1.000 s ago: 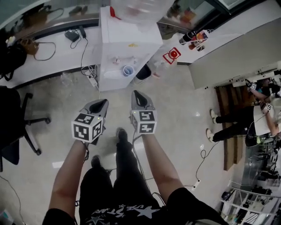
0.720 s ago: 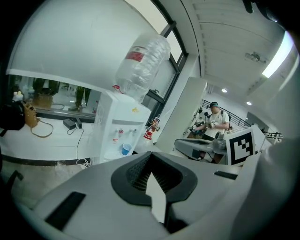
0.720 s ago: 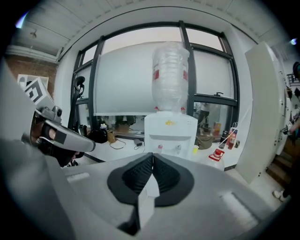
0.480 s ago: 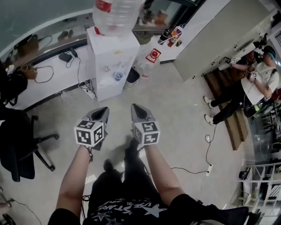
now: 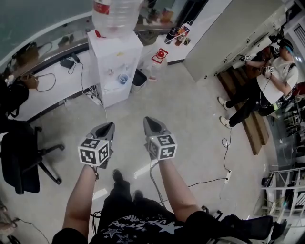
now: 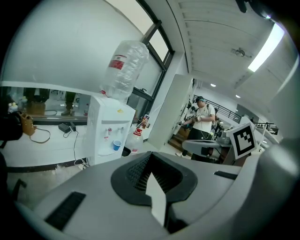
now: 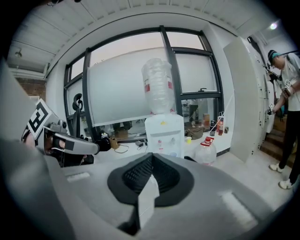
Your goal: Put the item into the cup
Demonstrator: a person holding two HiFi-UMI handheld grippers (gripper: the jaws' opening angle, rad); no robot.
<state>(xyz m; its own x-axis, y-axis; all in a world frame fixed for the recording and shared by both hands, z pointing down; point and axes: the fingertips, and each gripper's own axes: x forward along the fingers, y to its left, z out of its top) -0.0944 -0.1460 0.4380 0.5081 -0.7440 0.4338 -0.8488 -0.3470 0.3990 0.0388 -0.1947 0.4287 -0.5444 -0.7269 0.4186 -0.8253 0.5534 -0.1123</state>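
Observation:
A small blue cup (image 5: 123,78) stands in the tray of a white water dispenser (image 5: 116,57) with a big clear bottle (image 5: 114,12) on top, well ahead of me across the floor. The left gripper view shows the same cup (image 6: 116,146) and dispenser (image 6: 108,131) far off. My left gripper (image 5: 109,125) and right gripper (image 5: 148,120) are held side by side over the floor, pointing toward the dispenser. Both are shut with nothing between their pads, as the left gripper (image 6: 151,158) and right gripper (image 7: 151,159) show in their own views. No item to place is visible.
A black office chair (image 5: 21,157) stands at the left by a white counter (image 5: 47,90). A bin (image 5: 139,78) and a red-capped jug (image 5: 159,57) sit right of the dispenser. A person (image 5: 267,90) stands at the far right. A cable and power strip (image 5: 228,175) lie on the floor.
The dispenser now looks smaller and farther up-left in the head view, and my feet have shifted. Both grippers stay shut, side by side, slightly lower in the frame.

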